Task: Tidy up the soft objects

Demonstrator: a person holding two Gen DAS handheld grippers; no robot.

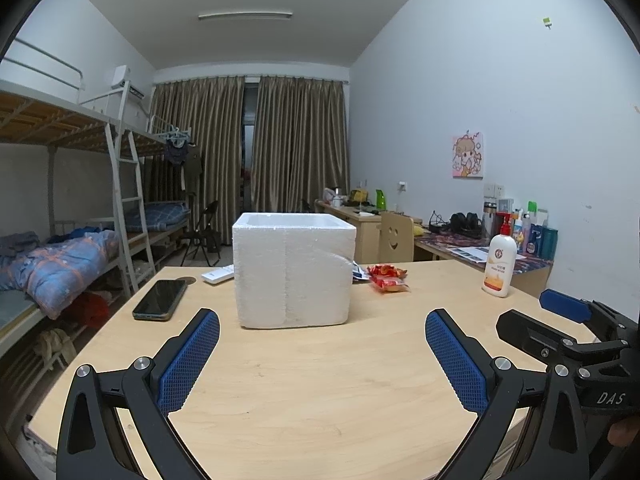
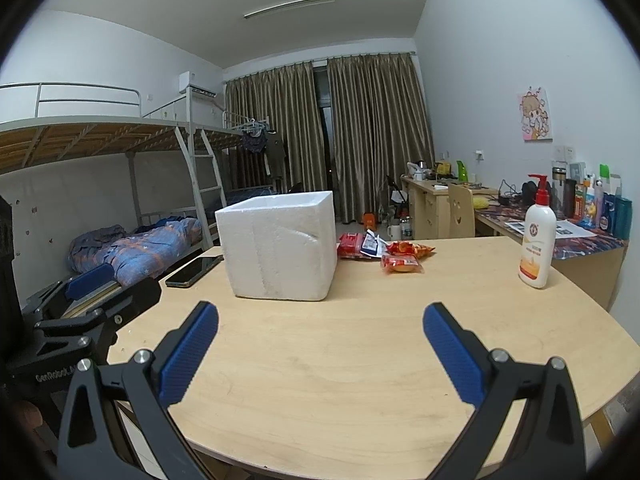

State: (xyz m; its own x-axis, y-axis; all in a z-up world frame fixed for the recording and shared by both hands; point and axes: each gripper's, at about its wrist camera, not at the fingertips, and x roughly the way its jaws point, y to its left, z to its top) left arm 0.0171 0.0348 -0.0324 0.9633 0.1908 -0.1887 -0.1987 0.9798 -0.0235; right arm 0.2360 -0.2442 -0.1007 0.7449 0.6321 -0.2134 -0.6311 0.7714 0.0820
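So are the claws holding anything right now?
No, nothing is held. The left claw and the right claw are both open over bare table, short of the foam box and the snack packets.

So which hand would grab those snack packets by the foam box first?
Probably the right tool: the snack packets lie right of the foam box, on its side. Both tools are open, holding nothing.

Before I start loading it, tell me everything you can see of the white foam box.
The white foam box looks like expanded polystyrene: thick-walled, roughly cubic, lidless, its inside hidden from both views. It stands upright on the wooden table, untouched by either gripper. One side shows a dented crease. A black phone lies at its left, snack packets at its right.
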